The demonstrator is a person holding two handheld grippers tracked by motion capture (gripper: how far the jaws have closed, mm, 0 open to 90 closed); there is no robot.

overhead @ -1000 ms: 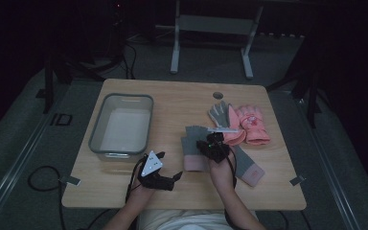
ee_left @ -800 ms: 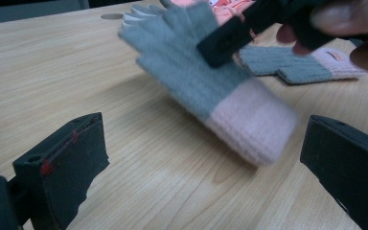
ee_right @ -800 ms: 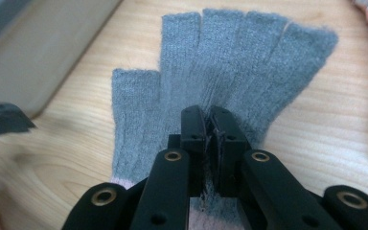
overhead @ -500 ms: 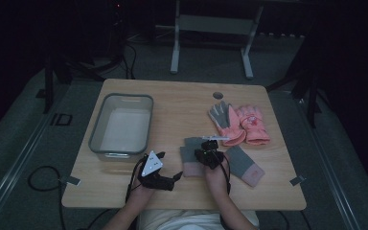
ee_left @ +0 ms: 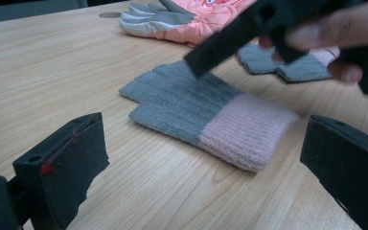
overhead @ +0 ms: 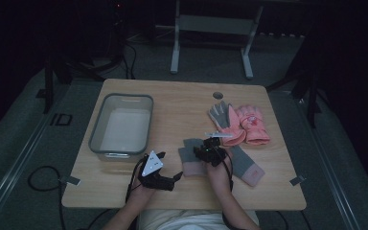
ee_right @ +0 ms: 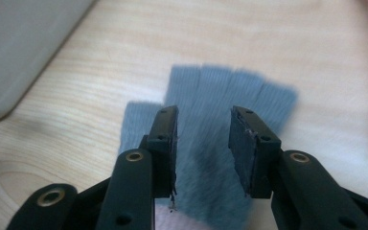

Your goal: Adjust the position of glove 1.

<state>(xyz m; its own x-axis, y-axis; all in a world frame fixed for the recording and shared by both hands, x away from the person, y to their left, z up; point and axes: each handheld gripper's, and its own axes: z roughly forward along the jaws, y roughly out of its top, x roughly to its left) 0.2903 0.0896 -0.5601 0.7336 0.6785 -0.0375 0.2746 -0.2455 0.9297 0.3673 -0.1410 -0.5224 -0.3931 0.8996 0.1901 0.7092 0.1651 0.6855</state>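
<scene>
Flat ribbed knit glove [ee_right: 211, 124], grey with a pink cuff, on the grained wooden table [ee_right: 316, 52]. My right gripper [ee_right: 202, 143] has just been opening; released, jaws empty above it. My left gripper [ee_left: 206, 177] gapes wide, empty, glove at twelve o'clock.

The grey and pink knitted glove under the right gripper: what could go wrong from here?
1. The right gripper has just been opening above the knitted glove, which lies flat; a new pinch may catch only a thin fold and slip.
2. The left gripper waits open near the cuff, so the two grippers could bump.
3. A drag could push it into the second glove.
</scene>
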